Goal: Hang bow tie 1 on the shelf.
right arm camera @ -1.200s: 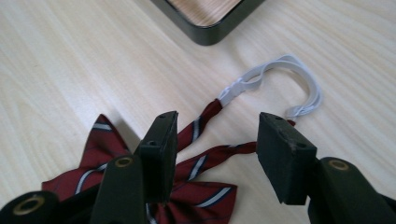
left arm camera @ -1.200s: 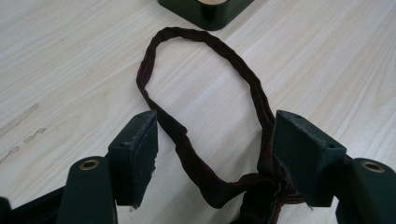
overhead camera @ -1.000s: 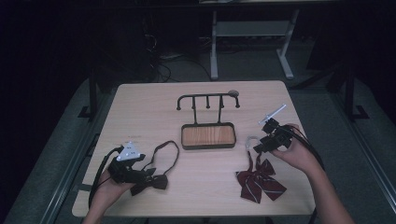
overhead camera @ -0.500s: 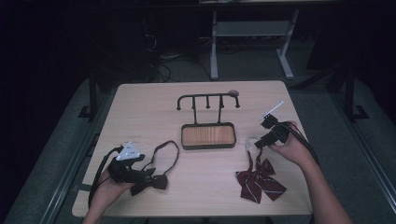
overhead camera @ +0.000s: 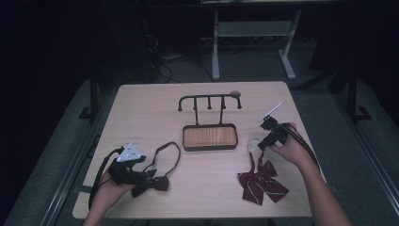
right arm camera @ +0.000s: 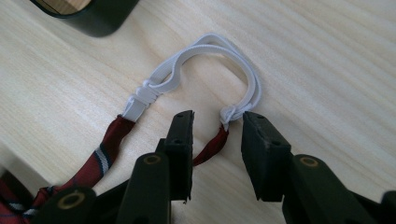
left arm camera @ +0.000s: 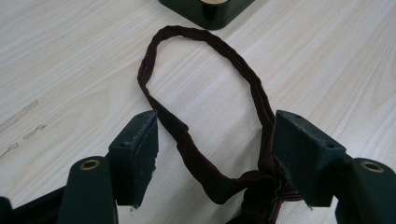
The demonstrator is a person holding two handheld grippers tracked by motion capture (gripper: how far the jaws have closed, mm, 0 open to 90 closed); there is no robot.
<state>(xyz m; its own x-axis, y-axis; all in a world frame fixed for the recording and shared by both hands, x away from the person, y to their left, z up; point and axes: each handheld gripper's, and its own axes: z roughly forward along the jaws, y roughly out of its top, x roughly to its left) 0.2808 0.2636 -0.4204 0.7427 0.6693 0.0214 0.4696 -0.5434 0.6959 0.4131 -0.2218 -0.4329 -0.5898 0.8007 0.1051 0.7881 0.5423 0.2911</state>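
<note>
High view: a table (overhead camera: 141, 108) bears a rack (overhead camera: 209, 123) with a wooden base and a row of pegs, standing near the middle. The left gripper (overhead camera: 141, 176) lies low at the near left corner, in the person's left hand (overhead camera: 106, 188), right at a dark bow tie (overhead camera: 153, 181) whose strap loops toward the rack. At the right, the right hand (overhead camera: 289, 149) holds the right gripper (overhead camera: 259, 143) tipped down over the white end of the strap of a red bow tie (overhead camera: 261, 183), which lies flat near the front edge, well apart from the dark one.

Left gripper view: the jaws stand wide apart, low over the tabletop. The dark tie's strap (left arm camera: 205, 93) forms a closed loop on the wood ahead; its two legs run back between the jaws and meet at the knot at the bottom edge. The right leg lies just beside the right pad (left arm camera: 303, 154); whether it touches I cannot tell. A corner of the rack's base shows at the top.

Right gripper view: the jaws have just been closing and stand partly apart, with a gap on each side of the thin red strap end (right arm camera: 212, 147) and its white stitched join between them. No pad presses on it. The white elastic (right arm camera: 205, 65) curves away ahead to a second join, from which the striped red strap runs back to the lower left. The rack's dark base corner sits at the top left.
</note>
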